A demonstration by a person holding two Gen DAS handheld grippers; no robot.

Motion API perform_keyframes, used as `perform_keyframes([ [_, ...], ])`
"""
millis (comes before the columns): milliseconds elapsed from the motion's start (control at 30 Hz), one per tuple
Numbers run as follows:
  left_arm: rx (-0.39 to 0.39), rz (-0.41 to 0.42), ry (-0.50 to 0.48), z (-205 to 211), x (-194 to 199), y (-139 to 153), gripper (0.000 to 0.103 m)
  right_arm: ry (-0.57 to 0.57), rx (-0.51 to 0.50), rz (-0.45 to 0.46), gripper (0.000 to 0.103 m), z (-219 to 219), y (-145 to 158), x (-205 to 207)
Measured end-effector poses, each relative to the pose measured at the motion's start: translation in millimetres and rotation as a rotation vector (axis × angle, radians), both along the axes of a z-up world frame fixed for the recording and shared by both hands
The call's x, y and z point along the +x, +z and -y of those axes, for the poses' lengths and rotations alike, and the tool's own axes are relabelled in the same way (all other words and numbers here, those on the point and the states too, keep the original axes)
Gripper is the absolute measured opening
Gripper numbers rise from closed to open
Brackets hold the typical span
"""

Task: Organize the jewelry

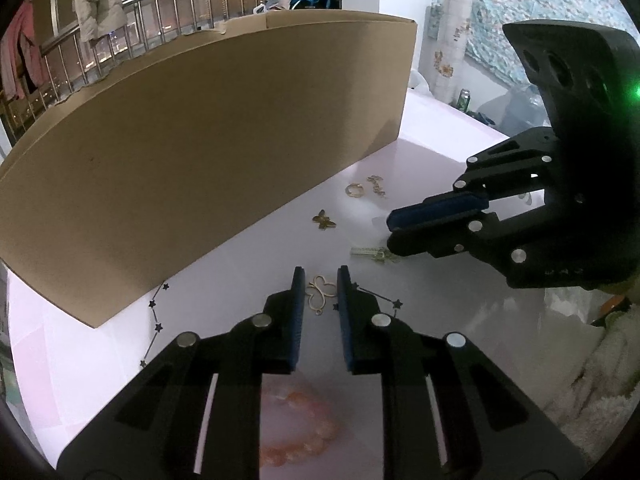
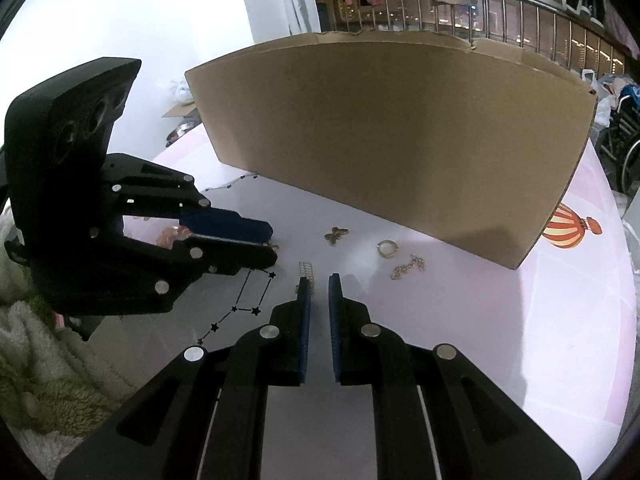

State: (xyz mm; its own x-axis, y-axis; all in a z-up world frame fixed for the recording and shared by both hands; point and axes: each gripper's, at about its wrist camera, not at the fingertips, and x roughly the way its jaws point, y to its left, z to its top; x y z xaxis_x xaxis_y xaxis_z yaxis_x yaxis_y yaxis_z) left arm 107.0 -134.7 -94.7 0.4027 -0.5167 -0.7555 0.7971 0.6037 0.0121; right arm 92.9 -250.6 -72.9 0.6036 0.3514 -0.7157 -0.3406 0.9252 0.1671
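Jewelry lies loose on the pale pink table (image 2: 500, 340). Left gripper (image 1: 320, 276), jaws slightly apart, brackets a gold openwork butterfly pendant (image 1: 320, 293); right gripper (image 2: 318, 284) is nearly closed, empty. At twelve o'clock: gold ring (image 2: 387, 248), chain (image 2: 408, 266).

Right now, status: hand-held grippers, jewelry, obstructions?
Left hand-held gripper straddling gold pendant, contact unclear. Right hand-held gripper shut, empty. Cardboard box close behind.

Brown box (image 2: 392, 136), gold butterfly (image 1: 323, 220) and ring (image 2: 387, 248), pale pink worktop (image 2: 480, 320) patterned with black stars and a striped orange balloon (image 2: 568, 228).
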Motion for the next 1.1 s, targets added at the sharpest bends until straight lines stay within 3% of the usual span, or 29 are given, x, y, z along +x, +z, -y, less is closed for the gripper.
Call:
perform_keyframes([
  [33,-0.003,0.001,0.0,0.3,-1.0,0.0,0.014,0.0,-0.001,0.002,0.01,-0.1,0.4,-0.4],
  [67,-0.007,0.003,-0.001,0.1,-1.5,0.3,0.0,0.0,-0.001,0.002,0.01,0.1,0.6,-1.0],
  [433,-0.03,-0.027,0.02,-6.6,-1.2,5.4,0.0,-0.006,0.007,0.006,0.011,1.6,3.5,-2.3],
  [567,-0.047,-0.04,0.045,-12.4,0.5,8.4,0.0,-0.002,0.001,0.002,0.026,-1.9,-0.2,-1.8],
  [833,-0.036,-0.045,0.061,-15.3,-0.4,7.1,0.001,0.023,-0.089,0.016,0.026,-20.3,-3.5,7.3],
  [1000,-0.034,-0.051,0.06,-14.9,-0.7,5.5,0.002,0.035,-0.12,0.01,0.009,-24.3,-1.9,8.4],
  [1100,-0.037,-0.051,0.06,-14.8,-1.8,6.5,0.008,0.034,-0.112,-0.001,0.006,-22.5,-0.8,6.7],
])
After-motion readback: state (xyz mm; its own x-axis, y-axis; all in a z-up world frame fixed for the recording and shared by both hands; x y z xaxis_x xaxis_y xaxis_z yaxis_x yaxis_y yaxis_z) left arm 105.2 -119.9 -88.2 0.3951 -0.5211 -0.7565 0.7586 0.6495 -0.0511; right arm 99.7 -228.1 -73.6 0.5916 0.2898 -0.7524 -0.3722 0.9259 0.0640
